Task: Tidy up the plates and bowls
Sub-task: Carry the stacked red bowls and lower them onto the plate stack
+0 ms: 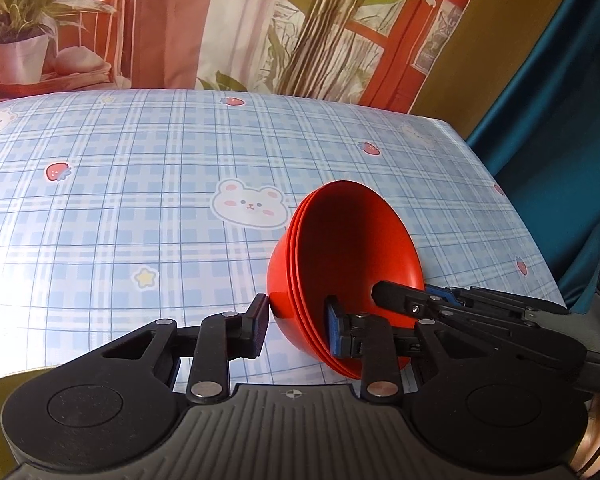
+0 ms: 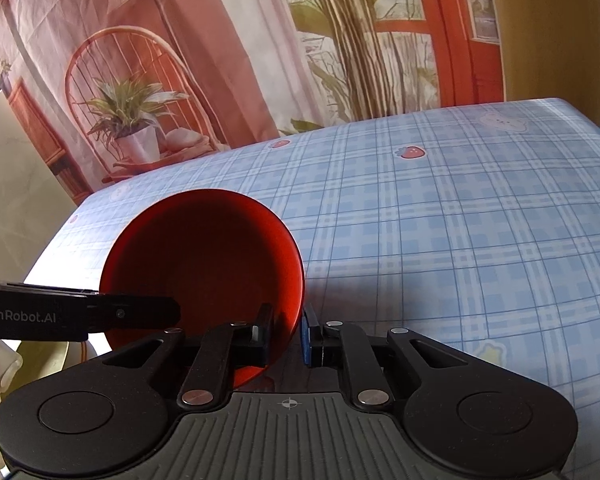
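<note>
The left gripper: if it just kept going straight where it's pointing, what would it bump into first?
Most likely the stack of red bowls. The left gripper already has the stack's wall between its fingers, so going straight on would push deeper onto the bowls, then probably meet the checked tablecloth behind.

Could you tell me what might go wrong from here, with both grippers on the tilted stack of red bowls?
1. The nested red plastic bowls are tilted steeply; if a grip slips, the stack may slide apart.
2. The left gripper and right gripper pinch the same rim section; their fingers could collide.
3. The stack sits near the blue checked tablecloth's edge.
</note>
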`<state>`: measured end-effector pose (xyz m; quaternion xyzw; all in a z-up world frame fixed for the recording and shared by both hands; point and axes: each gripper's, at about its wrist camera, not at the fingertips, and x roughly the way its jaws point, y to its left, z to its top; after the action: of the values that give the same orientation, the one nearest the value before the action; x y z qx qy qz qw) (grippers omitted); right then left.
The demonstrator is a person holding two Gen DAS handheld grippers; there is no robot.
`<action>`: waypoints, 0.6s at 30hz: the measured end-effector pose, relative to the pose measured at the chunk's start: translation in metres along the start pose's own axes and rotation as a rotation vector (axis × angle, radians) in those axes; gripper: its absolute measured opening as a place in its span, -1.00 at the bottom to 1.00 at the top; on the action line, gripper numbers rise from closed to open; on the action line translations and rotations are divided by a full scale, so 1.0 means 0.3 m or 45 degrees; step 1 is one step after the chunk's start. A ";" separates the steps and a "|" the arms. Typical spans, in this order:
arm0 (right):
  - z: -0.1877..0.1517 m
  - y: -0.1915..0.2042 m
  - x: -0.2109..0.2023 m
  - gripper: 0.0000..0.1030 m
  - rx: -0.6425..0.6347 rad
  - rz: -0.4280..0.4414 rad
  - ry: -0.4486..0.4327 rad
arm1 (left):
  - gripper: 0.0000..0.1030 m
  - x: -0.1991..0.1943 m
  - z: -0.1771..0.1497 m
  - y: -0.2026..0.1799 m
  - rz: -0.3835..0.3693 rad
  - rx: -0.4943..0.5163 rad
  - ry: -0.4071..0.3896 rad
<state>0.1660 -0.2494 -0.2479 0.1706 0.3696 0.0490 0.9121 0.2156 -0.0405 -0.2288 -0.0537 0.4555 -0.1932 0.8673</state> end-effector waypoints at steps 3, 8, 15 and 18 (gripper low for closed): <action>-0.005 -0.001 -0.035 -0.76 0.007 0.006 -0.031 | -0.40 -0.016 -0.005 -0.010 -0.006 0.008 -0.005; -0.007 -0.010 -0.098 -0.76 0.055 0.016 -0.113 | -0.40 -0.047 -0.021 -0.038 -0.021 0.033 -0.021; -0.009 0.009 -0.180 -0.76 0.069 0.044 -0.184 | -0.40 -0.094 -0.039 -0.050 -0.022 0.045 -0.046; -0.010 0.028 -0.209 -0.75 0.052 0.049 -0.198 | -0.40 -0.122 -0.048 -0.049 -0.021 0.044 -0.062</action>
<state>0.1189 -0.2541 -0.2058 0.1995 0.2952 0.0455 0.9333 0.1809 -0.0389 -0.2051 -0.0473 0.4303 -0.2068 0.8774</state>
